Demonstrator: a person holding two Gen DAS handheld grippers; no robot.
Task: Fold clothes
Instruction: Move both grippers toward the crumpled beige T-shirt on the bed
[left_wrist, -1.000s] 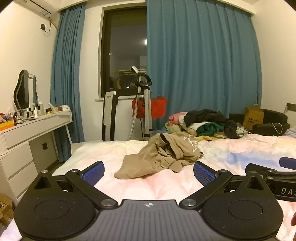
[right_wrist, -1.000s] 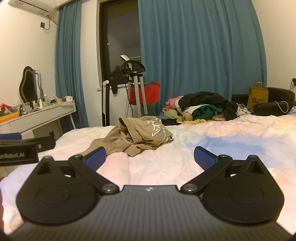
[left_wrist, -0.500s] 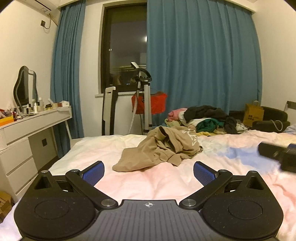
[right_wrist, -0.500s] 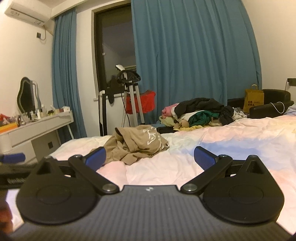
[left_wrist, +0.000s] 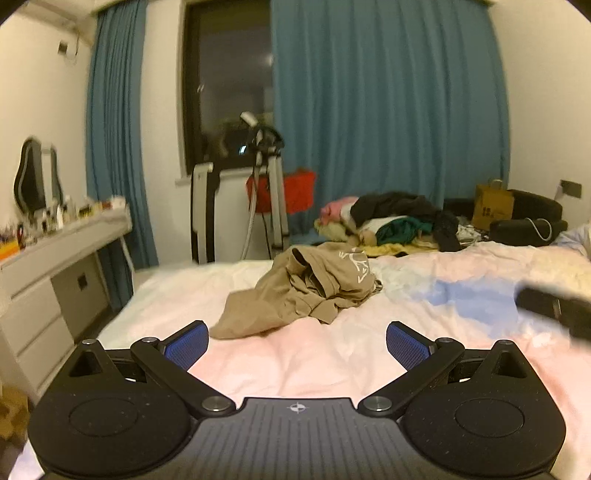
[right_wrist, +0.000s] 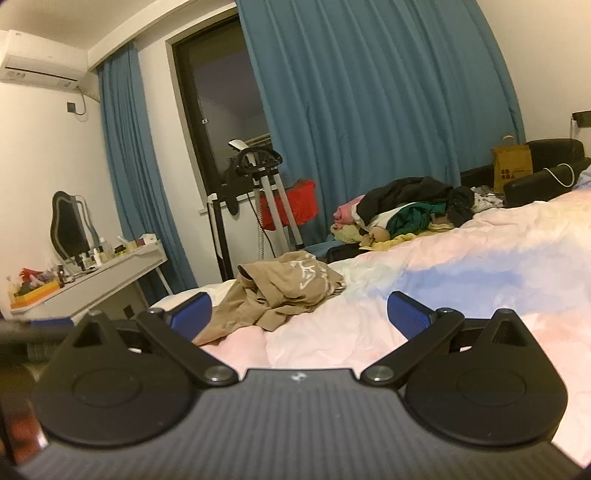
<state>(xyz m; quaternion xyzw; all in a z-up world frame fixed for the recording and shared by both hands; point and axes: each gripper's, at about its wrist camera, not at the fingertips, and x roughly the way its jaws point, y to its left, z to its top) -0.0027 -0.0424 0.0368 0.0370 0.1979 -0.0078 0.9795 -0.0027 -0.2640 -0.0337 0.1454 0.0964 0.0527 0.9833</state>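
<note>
So both claws are just hanging low over the near end of the bed (left_wrist: 295, 362), nothing in either one. The left claw (left_wrist: 297, 341) is spread wide, blue pads (left_wrist: 186, 343) far apart with bare duvet between them. Same deal for the right claw (right_wrist: 299, 314), wide and empty, its view tilted a bit so the room leans.

The shirt (left_wrist: 306, 291) is the tan one, crumpled in a heap with a white print showing on top. It's lying on the bed a bit beyond the claws, roughly centre in the left view and slightly left of centre in the right view (right_wrist: 280, 291). Neither claw touches it. One flap of it trails toward the near left.

Further back at the far edge of the bed there's a pile of clothes (left_wrist: 395, 221), black, green, pink and yellow stuff all mixed up. Behind that, blue curtains (left_wrist: 388, 110) and a dark window (left_wrist: 227, 92). A steamer stand (left_wrist: 271, 192) is in front of the window with something red behind it. On the left there's a white dresser surface (left_wrist: 62, 240) with a mirror (left_wrist: 31, 177) and little bottles. A paper bag (left_wrist: 493, 206) sits far right on a black couch.

In the left view the right claw shows as a dark blur at the right edge (left_wrist: 554, 306).
</note>
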